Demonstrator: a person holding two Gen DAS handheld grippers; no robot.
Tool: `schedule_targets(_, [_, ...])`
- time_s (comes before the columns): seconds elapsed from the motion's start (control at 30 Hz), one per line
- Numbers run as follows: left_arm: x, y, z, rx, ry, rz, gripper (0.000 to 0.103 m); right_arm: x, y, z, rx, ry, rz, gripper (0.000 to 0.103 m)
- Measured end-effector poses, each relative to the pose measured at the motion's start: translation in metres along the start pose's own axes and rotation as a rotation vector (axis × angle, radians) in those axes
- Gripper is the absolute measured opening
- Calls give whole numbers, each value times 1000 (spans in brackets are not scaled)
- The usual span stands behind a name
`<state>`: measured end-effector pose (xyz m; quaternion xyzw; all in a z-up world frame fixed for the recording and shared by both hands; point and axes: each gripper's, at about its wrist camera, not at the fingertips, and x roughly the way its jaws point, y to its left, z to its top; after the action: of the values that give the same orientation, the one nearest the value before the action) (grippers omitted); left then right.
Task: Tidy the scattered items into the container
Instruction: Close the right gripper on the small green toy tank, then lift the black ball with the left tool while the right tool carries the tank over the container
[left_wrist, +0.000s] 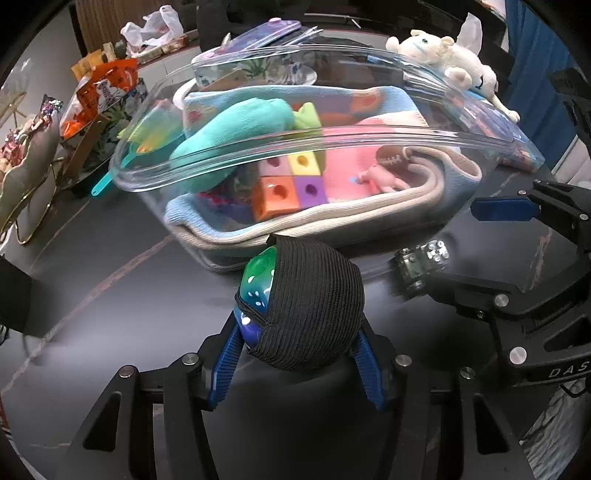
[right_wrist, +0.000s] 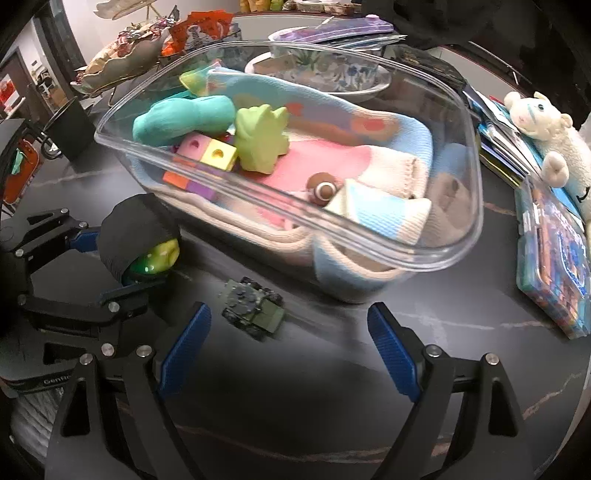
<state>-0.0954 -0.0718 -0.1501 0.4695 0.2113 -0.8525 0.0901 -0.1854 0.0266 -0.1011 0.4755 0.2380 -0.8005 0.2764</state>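
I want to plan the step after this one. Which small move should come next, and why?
Probably lift the left gripper over the tub's near rim and release. It is already shut on the ball, which hangs in front of the tub, lower than the rim. The open right gripper points at the toy truck on the table, so that pick can follow.

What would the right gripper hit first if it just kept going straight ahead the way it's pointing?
Probably the small green toy vehicle on the dark table, lying just ahead of the open right gripper and left of centre. Behind it stands the clear plastic container.
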Motion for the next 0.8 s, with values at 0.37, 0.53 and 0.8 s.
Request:
schedule_targets(0.37, [-1, 10, 2, -10, 6, -5, 53, 10, 7, 2, 9, 14, 9, 62])
schedule_targets(0.53, [5, 4, 1, -14, 7, -4, 53, 14, 17, 2, -5, 7, 15, 62])
schedule_targets(0.8, [6, 3, 1, -10, 8, -4, 53, 18, 18, 2, -11, 4, 24, 38])
